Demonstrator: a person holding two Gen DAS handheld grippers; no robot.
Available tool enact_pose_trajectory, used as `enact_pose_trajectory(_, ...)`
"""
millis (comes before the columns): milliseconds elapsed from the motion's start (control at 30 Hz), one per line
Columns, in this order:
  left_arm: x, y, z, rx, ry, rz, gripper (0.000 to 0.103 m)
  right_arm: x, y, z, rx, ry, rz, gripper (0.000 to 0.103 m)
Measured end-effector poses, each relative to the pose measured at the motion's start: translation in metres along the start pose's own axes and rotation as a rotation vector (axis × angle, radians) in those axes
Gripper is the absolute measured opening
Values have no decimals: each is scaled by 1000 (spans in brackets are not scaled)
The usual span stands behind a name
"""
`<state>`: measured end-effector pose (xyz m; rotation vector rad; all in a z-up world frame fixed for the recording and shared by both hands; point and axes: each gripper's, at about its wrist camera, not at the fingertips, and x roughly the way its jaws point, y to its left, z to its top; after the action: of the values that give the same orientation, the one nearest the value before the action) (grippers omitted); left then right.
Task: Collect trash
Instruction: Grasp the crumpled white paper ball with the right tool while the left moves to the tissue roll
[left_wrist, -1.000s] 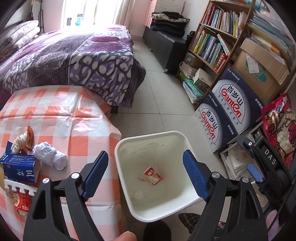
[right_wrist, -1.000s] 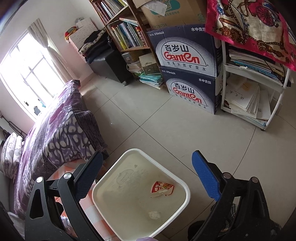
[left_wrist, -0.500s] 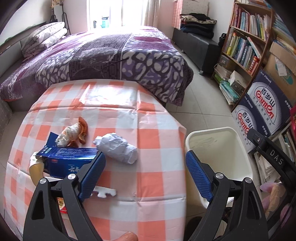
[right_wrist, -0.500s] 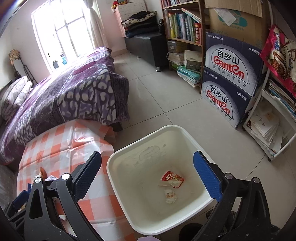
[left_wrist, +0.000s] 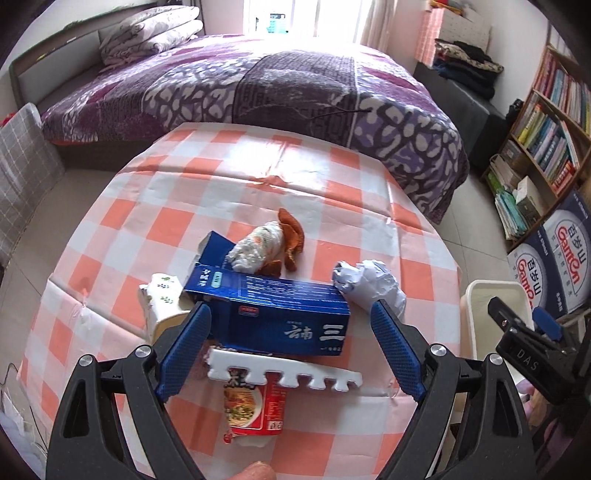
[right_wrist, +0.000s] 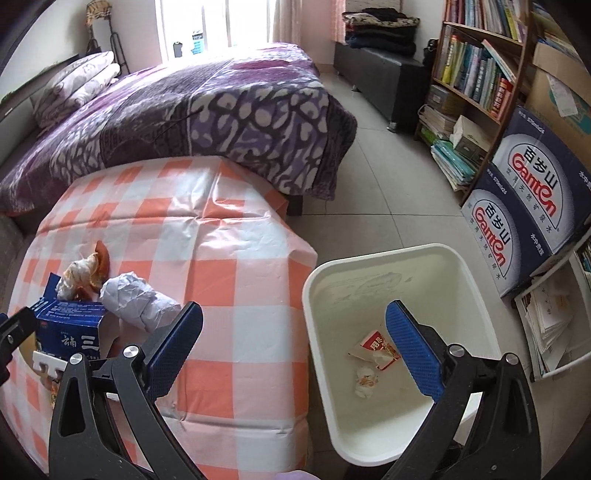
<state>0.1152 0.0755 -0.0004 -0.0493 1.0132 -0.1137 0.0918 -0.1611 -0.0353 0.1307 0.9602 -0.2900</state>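
Trash lies on the checked table: a long blue box, a crumpled white paper ball, a tissue wad with orange peel, a white foam strip, a red noodle packet and a small cream carton. My left gripper hangs open above the blue box and foam strip, holding nothing. My right gripper is open too, over the gap between the table edge and the white bin. In the bin lie a red wrapper and a tissue scrap.
A purple bed runs behind the table. Bookshelves and stacked Ganten water boxes line the right wall, close to the bin. Bare tiled floor lies between bed and shelves.
Both views swung left from the bin toward the table. The left gripper went from over the bin to over the trash pile. The right gripper rolled upright and now straddles the table edge and bin.
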Motion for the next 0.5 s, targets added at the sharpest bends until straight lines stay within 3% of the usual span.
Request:
enact_pose_trajectory(300,5,68,23,-178,41,-6,86,39,75,9,-236,102,99,95)
enact_pose_trajectory(500,25,77,55,-200,96,-60,86,55,110,4,-425,75,120,95)
